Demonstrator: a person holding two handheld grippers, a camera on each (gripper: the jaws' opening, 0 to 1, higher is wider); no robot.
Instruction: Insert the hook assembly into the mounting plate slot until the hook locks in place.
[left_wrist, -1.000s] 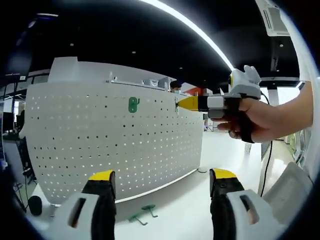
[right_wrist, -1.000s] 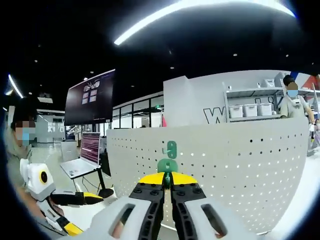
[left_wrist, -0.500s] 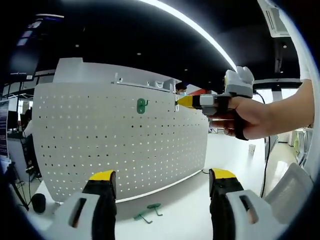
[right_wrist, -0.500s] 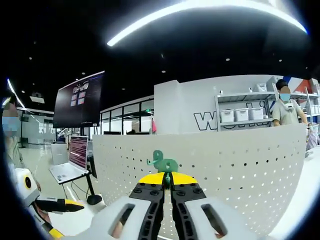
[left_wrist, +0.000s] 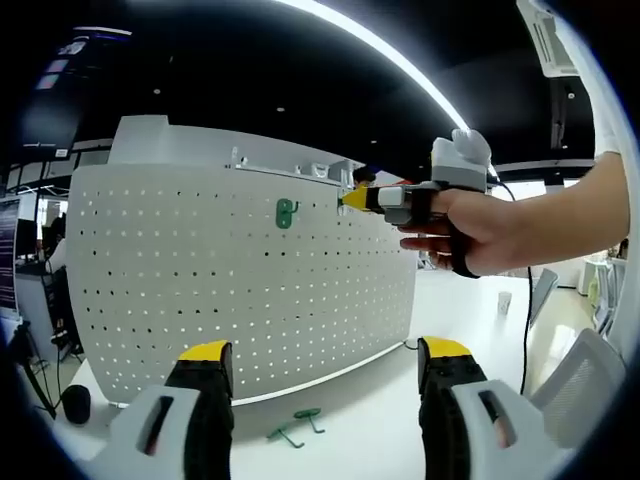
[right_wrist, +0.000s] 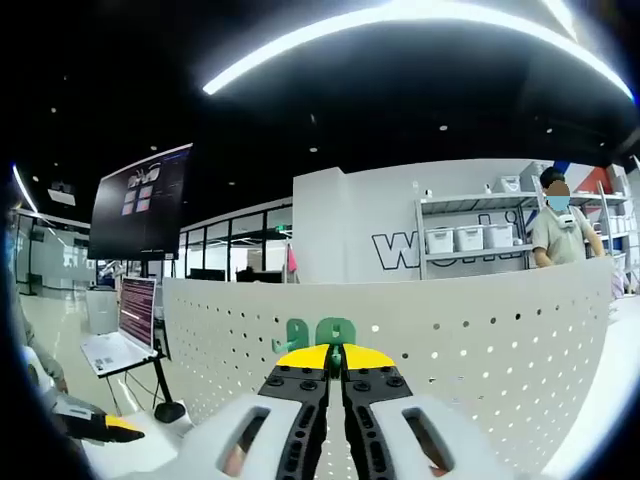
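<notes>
The right gripper (right_wrist: 334, 361) is pinching a green hook (right_wrist: 334, 333) between pressed-together jaws, presenting it high against the white pegboard (left_wrist: 240, 280), just right of a green hook already hanging (left_wrist: 286, 212). The left gripper (left_wrist: 325, 365) is waiting spread and empty, near two spare hooks (left_wrist: 291, 427) lying on the table (left_wrist: 370, 430).

The right claw (right_wrist: 336, 352) covers the lower part of the green hook (right_wrist: 334, 332) it pinches.

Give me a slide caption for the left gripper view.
Right gripper at white perforated pegboard, beside mounted green hook.
</notes>
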